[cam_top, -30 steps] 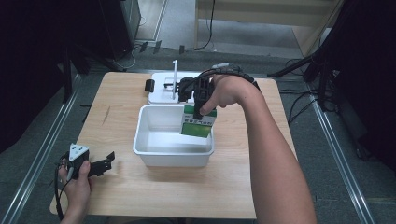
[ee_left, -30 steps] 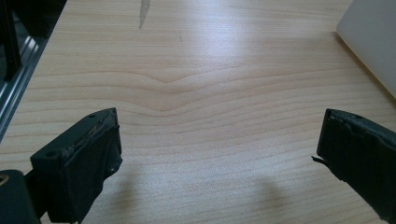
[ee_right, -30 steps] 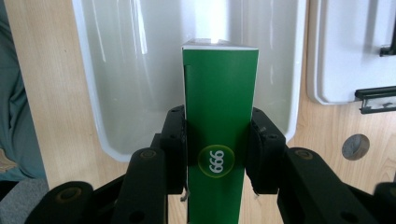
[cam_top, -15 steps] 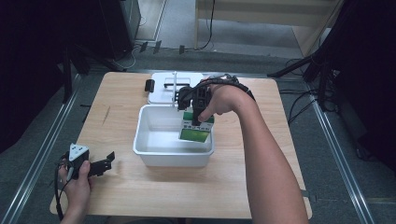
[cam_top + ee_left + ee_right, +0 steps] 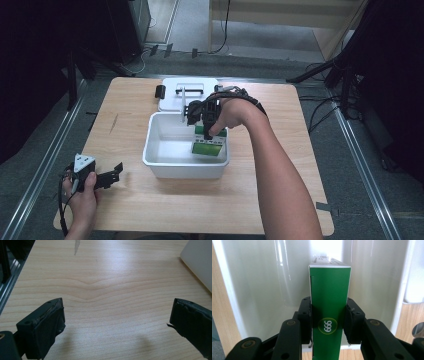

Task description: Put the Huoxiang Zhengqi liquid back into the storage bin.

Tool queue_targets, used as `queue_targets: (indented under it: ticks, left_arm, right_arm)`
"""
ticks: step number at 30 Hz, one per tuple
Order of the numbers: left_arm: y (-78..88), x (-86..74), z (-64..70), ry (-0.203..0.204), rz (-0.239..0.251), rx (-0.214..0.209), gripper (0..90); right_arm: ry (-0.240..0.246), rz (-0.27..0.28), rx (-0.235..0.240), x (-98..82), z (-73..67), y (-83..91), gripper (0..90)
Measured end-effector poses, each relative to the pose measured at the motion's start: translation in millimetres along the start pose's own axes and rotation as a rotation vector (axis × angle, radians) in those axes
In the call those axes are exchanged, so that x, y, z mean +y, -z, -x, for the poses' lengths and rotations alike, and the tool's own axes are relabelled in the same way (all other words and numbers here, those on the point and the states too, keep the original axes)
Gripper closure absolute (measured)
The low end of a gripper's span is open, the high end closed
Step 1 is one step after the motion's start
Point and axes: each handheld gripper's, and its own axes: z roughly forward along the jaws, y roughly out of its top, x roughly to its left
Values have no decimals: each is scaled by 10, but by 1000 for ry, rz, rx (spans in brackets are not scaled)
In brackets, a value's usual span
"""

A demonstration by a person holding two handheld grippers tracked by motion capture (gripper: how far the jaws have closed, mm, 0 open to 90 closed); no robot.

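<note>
A green box (image 5: 209, 146) with white ends hangs inside the white tub (image 5: 162, 161), at its right side, and my right gripper (image 5: 207, 127) is shut on it from above. In the right gripper view the two pads press the green box (image 5: 329, 307) on both narrow sides, near a round yellow-ringed mark, with the tub's white floor (image 5: 262, 277) behind it. My left gripper (image 5: 112, 174) rests at the table's front left corner in a hand. Its jaws stand wide apart in the left gripper view over bare wood (image 5: 112, 290), with nothing between them.
A white lid (image 5: 172, 92) with a black handle lies behind the tub, and a white upright post (image 5: 183, 97) rises between them. The wooden table's front half (image 5: 200, 205) is bare. Metal rails run along both table sides, and the tub's corner (image 5: 200, 262) is near the left gripper.
My right gripper has sunk with the green box, from above the tub's rim down into the tub. The left gripper has stayed where it was.
</note>
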Motion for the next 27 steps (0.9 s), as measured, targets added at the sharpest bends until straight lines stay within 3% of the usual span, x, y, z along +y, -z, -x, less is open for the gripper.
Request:
queue_targets:
  ticks: [14, 23, 24, 26, 27]
  left_arm:
    - [-2, 1, -1, 0, 4, 0, 6]
    - [-2, 1, -1, 0, 4, 1, 6]
    - [-2, 1, 0, 0, 5, 1, 6]
    - [-2, 1, 0, 0, 4, 1, 6]
    - [-1, 1, -1, -3, 3, 1, 6]
  right_arm:
    - [-32, 48, 15, 18, 25, -86, 605]
    - [-96, 37, -4, 0, 30, -86, 432]
    - [-114, 29, -9, -10, 18, -77, 360]
    - [-128, 28, -23, -15, 6, -65, 340]
    - [-145, 38, -38, -24, 8, -24, 281]
